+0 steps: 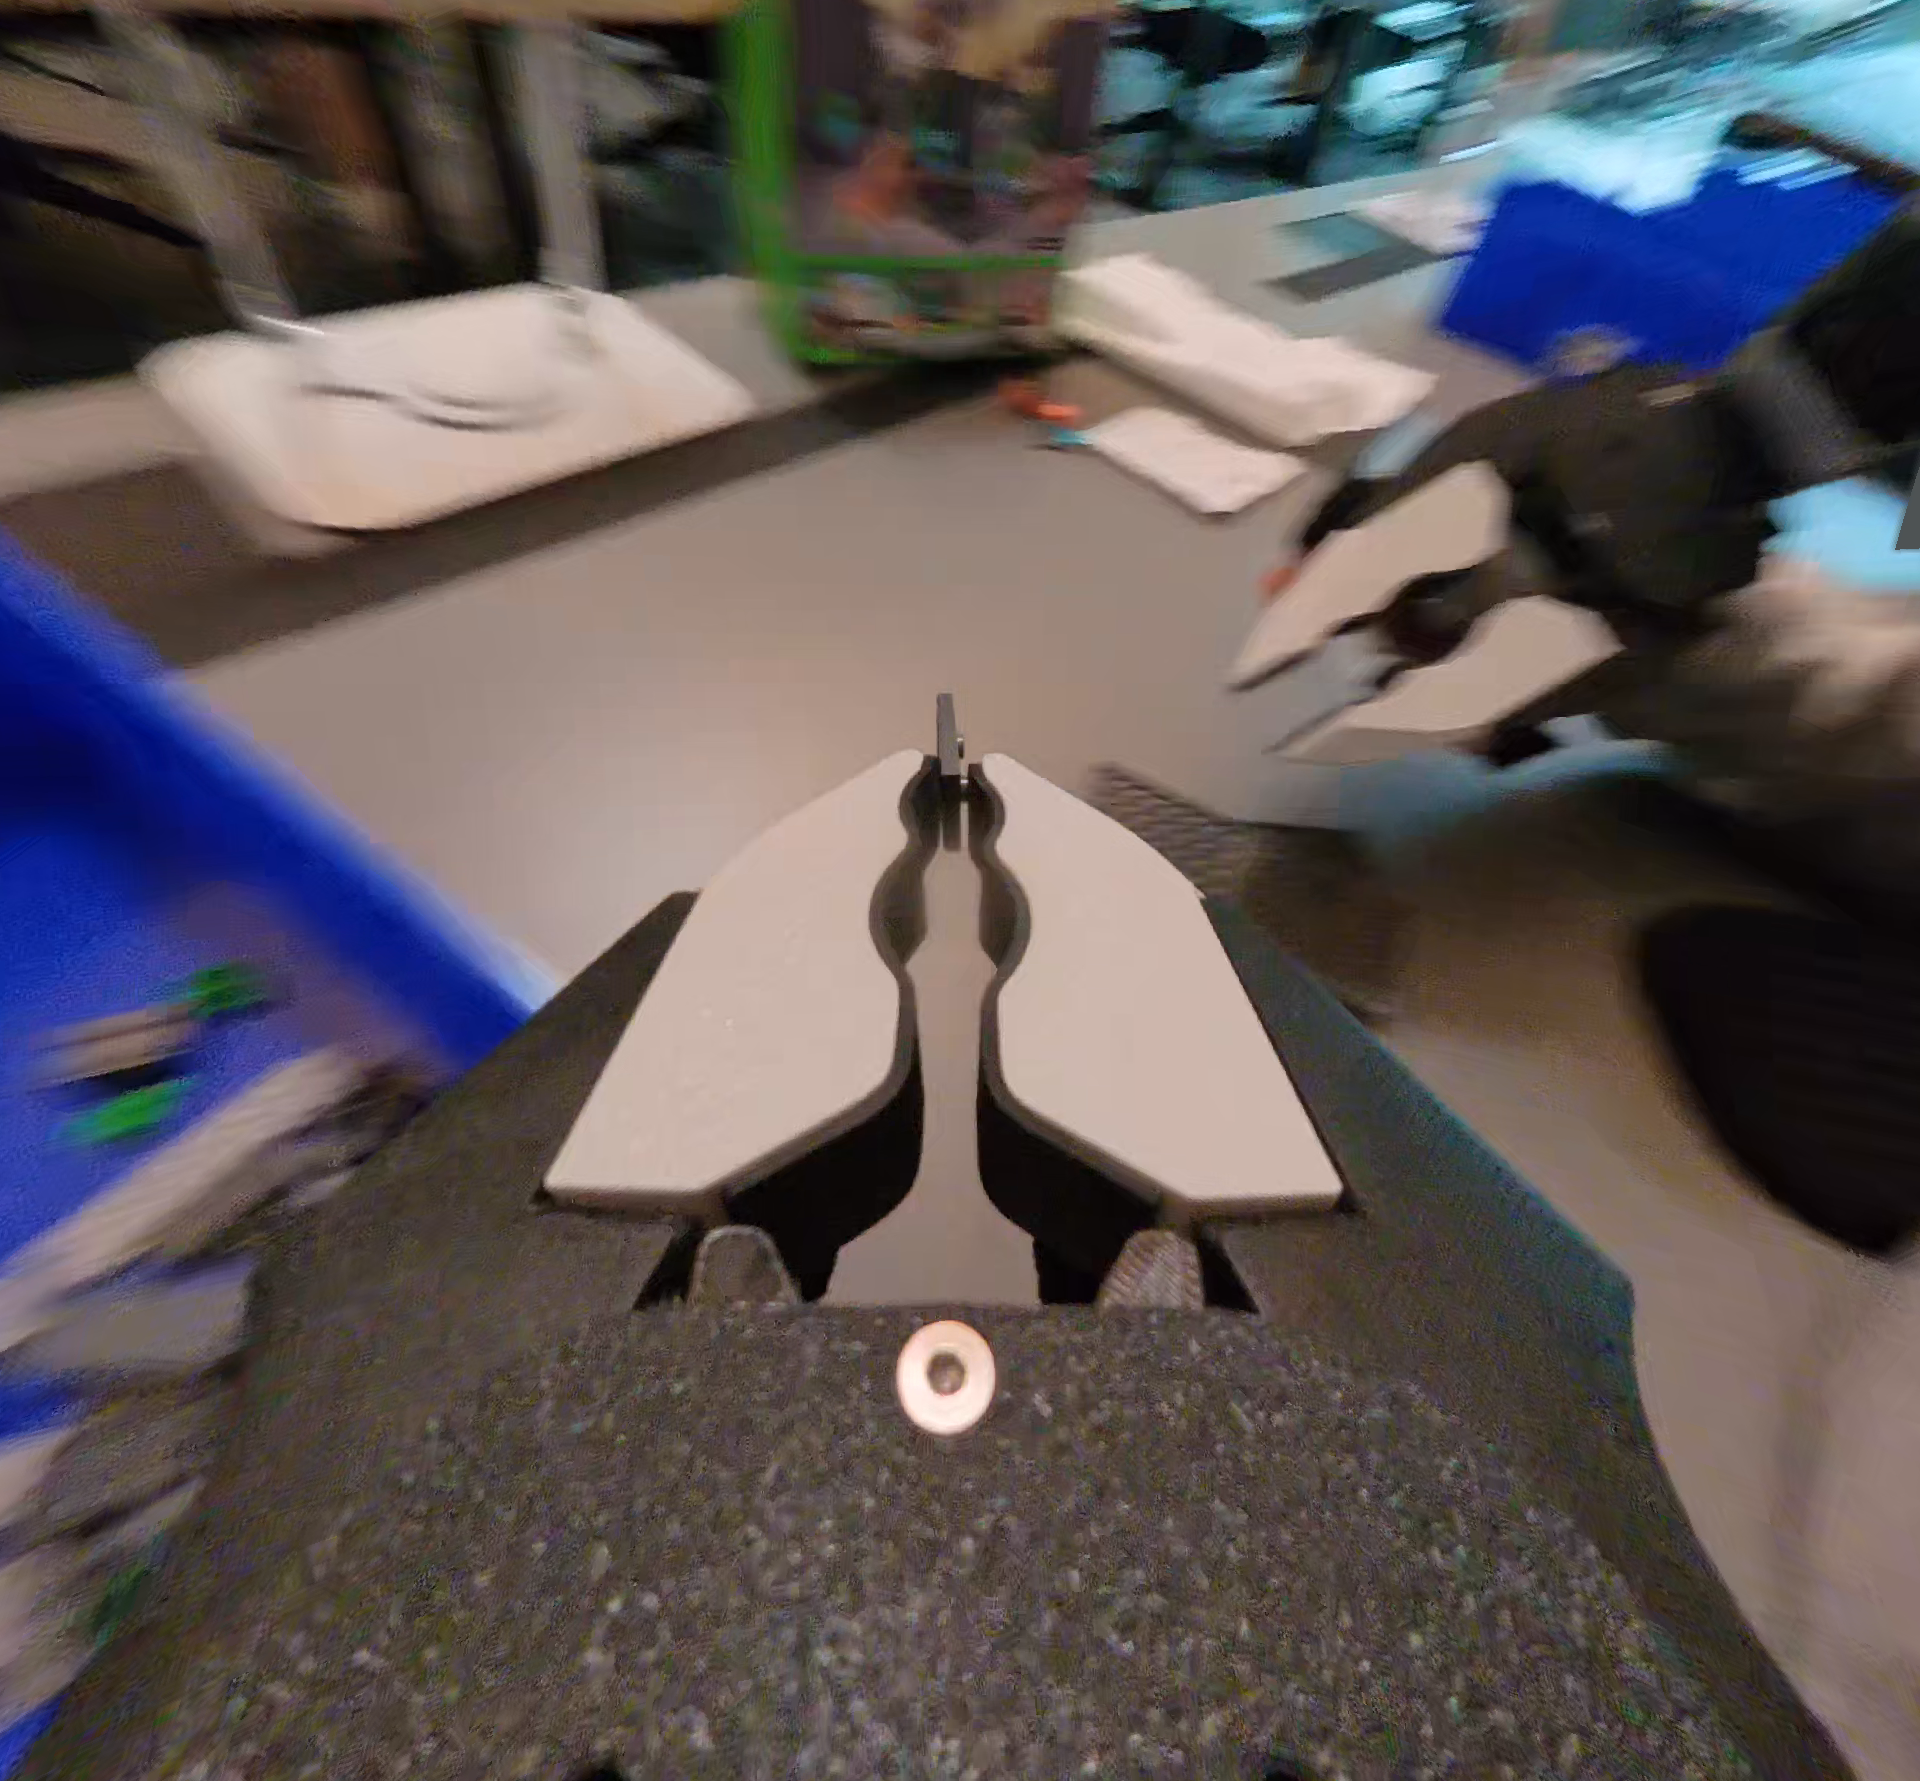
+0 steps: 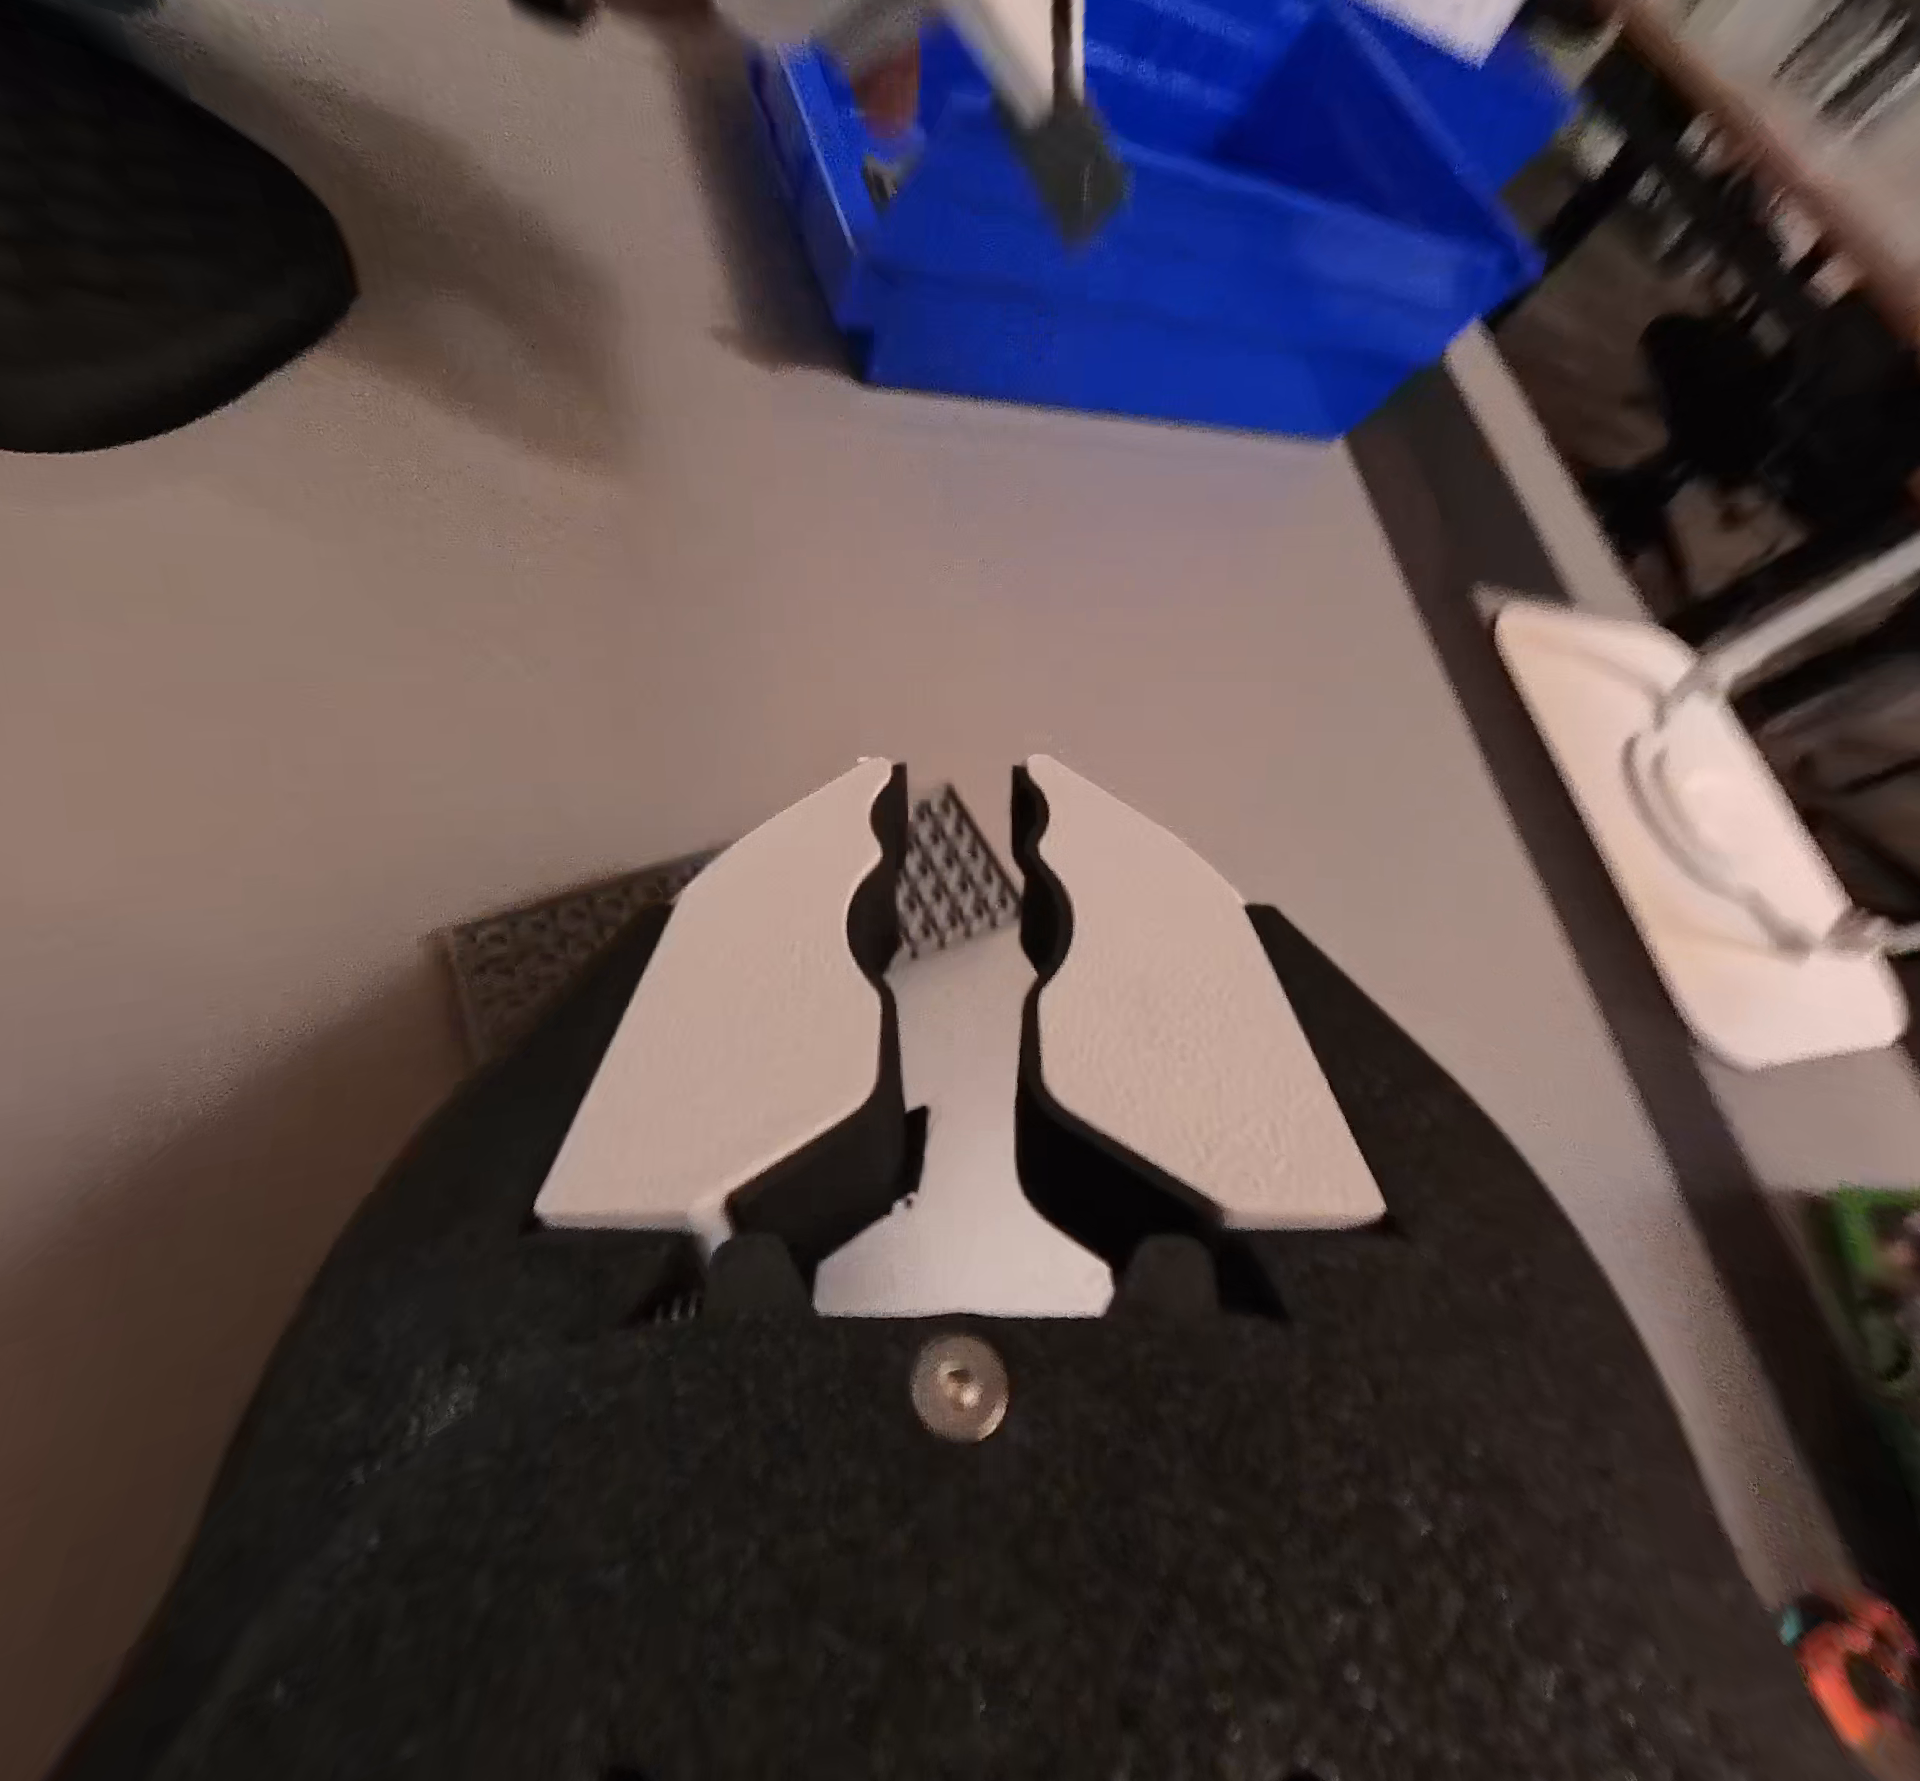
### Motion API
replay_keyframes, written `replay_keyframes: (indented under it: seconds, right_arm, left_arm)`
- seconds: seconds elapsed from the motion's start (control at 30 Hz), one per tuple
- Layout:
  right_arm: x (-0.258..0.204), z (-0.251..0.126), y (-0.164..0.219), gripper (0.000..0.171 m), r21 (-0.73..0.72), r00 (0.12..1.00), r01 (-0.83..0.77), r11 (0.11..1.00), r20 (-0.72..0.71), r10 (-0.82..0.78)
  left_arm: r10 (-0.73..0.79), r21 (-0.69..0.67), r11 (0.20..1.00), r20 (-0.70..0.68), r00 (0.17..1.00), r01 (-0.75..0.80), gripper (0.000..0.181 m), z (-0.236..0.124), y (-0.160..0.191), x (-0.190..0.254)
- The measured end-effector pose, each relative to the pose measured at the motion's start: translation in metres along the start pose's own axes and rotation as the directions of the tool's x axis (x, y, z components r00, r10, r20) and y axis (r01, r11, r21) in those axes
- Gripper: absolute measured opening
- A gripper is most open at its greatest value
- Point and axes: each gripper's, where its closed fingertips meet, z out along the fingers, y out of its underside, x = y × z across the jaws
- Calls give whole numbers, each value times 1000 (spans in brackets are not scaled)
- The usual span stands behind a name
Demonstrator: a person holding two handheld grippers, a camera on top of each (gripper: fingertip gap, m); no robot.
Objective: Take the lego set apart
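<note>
Left gripper (image 1: 951, 775): grey fingers pinched on a small thin dark lego plate (image 1: 948, 744), held edge-up above the grey table (image 1: 623, 692). Right gripper (image 2: 954, 775): fingers slightly parted, holding nothing, above a grey studded lego baseplate (image 2: 956, 884). Blue plastic bin (image 2: 1195, 308): at the table's far edge in the right wrist view.
</note>
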Motion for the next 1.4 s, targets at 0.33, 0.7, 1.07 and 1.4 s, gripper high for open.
replay_keyframes:
  seconds: [0.33, 0.7, 1.07, 1.4]
  right_arm:
    - [-14, 16, 53, 44, -250, 890, -376, 892, 170, 423]
    - [-25, 29, 57, 49, -356, 791, -505, 786, 173, 587]
    - [-42, 40, 52, 39, -455, 826, -424, 783, 160, 540]
    - [-10, 27, 12, 21, -287, 999, -41, 957, -37, 31]
  left_arm:
    - [51, -198, 979, 495, 867, 56, 10, -63, 49, -129]
    - [12, 31, 999, 140, 990, -17, 16, -47, 1, -39]
    - [0, -281, 957, -251, 968, -73, 18, 32, 76, 60]
    - [-216, -260, 955, -296, 930, 139, 21, 42, 74, 59]
